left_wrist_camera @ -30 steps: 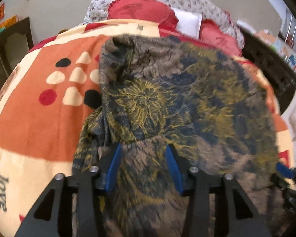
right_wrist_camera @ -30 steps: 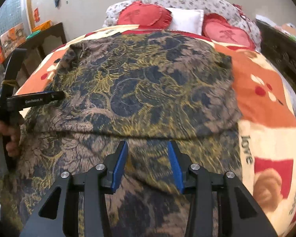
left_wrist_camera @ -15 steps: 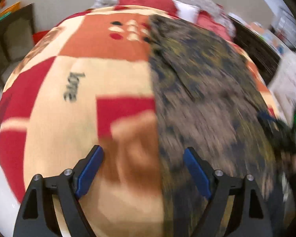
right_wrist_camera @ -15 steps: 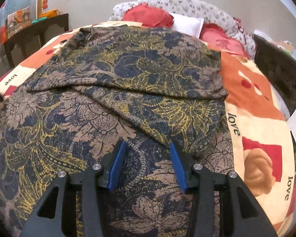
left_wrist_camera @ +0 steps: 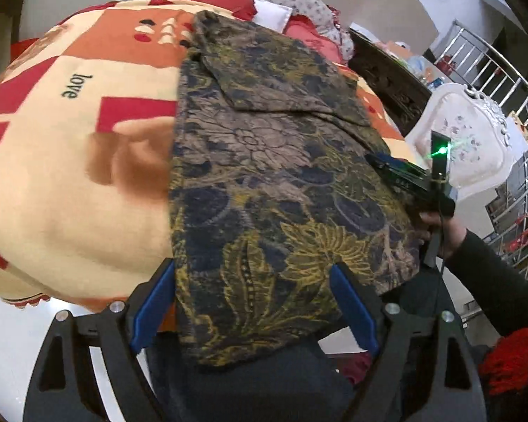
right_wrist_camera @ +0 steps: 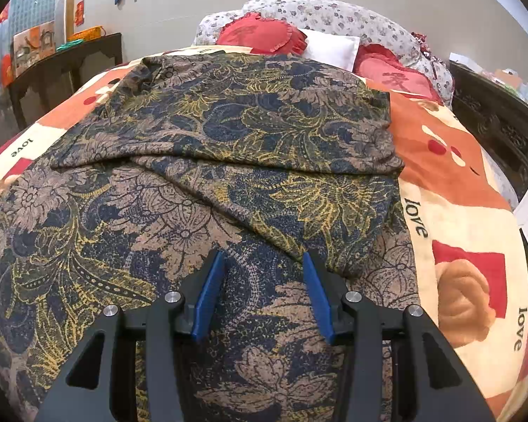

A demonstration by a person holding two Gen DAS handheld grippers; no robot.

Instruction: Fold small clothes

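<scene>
a: where's the garment?

b: the dark blue, tan and mustard floral-print cloth garment (right_wrist_camera: 228, 161) lies spread on the bed, over the orange, cream and red fleece blanket printed with "love" (right_wrist_camera: 468, 218). its top part is already turned down over the lower part, making a crosswise fold edge (right_wrist_camera: 200, 161).

a: which way does it run?

b: its long axis goes from the foot of the bed toward the red heart-shaped cushions (right_wrist_camera: 264, 35) at the head. in the left wrist view the near hem (left_wrist_camera: 264, 344) droops over the bed's edge.

a: and the fingers?

b: the left gripper (left_wrist_camera: 253, 299) has its blue fingers spread wide, straddling that hanging hem without pinching it. the right gripper (right_wrist_camera: 264, 277) is also spread, more narrowly, hovering over or resting on the lower cloth; i can't tell whether it touches. nothing is gripped.

a: how will it handle?

b: i'd judge it thin, light and limp; it will sag and crease wherever it's unsupported, and may slide on the fleece. best to take it at the two near hem corners, one per gripper, pinching both layers close to the edge, then lift evenly so the fold stays square.
</scene>
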